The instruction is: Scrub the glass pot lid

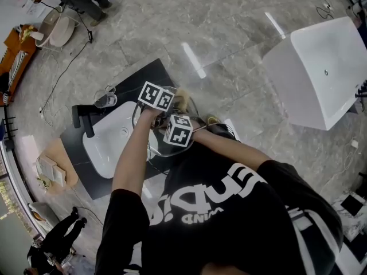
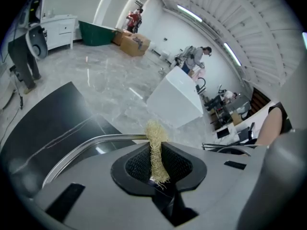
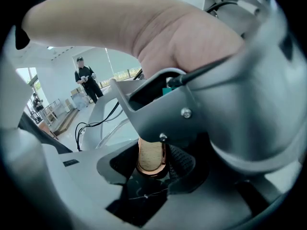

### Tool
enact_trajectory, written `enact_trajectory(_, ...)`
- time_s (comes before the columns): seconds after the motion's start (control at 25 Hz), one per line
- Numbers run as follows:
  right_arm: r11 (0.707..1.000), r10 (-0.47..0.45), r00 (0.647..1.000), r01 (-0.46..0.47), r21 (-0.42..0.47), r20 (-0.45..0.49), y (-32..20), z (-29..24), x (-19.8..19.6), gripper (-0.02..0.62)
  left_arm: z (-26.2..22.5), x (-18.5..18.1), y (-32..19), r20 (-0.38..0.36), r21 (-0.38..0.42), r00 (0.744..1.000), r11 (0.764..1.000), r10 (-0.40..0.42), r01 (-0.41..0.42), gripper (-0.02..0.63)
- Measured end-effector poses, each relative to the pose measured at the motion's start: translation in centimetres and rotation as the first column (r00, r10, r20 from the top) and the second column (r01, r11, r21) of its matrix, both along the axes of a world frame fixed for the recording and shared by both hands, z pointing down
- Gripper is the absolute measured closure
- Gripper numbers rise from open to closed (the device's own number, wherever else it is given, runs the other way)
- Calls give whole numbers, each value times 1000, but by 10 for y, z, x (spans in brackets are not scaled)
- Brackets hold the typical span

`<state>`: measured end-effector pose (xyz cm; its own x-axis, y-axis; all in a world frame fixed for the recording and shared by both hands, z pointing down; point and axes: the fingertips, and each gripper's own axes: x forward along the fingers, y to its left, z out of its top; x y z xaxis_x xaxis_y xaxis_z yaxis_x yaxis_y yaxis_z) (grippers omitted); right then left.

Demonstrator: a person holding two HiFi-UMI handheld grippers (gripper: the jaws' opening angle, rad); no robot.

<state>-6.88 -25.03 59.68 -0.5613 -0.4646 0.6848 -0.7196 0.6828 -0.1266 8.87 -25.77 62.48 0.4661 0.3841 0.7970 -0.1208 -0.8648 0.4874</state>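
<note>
Pale straw scrubber (image 2: pixel 154 150) — copper-rimmed tan lid knob (image 3: pixel 151 158) — white basin (image 1: pixel 112 139) in black countertop (image 1: pixel 76 153), grey veined floor (image 1: pixel 229 16).

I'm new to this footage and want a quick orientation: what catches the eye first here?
The two grippers meeting by the white basin at the head view's centre: the left gripper is shut on a straw-coloured fibrous scrubber, the right gripper on a copper-rimmed lid knob. A large white fixture stands upper right.
</note>
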Motion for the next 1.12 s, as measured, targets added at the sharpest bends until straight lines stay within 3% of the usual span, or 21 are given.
enact_trajectory(0.08,1000,-1,1000,1,8,-4,1,0,0,419,-3,-5,-13,-15,23,997,996,-82,82,543)
enact_trajectory(0.16,1000,-6,1000,6,17,-22,2,1,1,419,-10,-12,-34,-52,48,973,973,-224,226,545)
enact_trajectory(0.28,1000,-16,999,16,13,-44,4,7,0,420,-23,-30,-60,-124,68,906,907,-406,415,546)
enact_trajectory(0.4,1000,-21,999,22,13,-45,4,7,0,420,-40,-52,-73,-196,105,843,844,-501,526,548)
enact_trajectory(0.56,999,-37,998,38,18,-48,4,6,-1,420,-64,-88,-80,-286,107,720,726,-632,679,548)
enact_trajectory(0.72,999,-51,997,52,15,-50,5,6,-2,420,-80,-126,-73,-346,121,637,640,-689,758,548)
enact_trajectory(0.92,994,-109,992,110,11,-58,5,6,-1,419,-98,-179,-47,-415,18,402,434,-817,901,548)
enact_trajectory(0.96,993,-117,991,117,8,-59,6,6,-1,419,-100,-187,-39,-419,15,374,406,-827,914,548)
enact_trajectory(1.12,991,-131,990,131,-3,-57,6,5,3,419,-98,-209,-9,-419,29,316,335,-851,942,548)
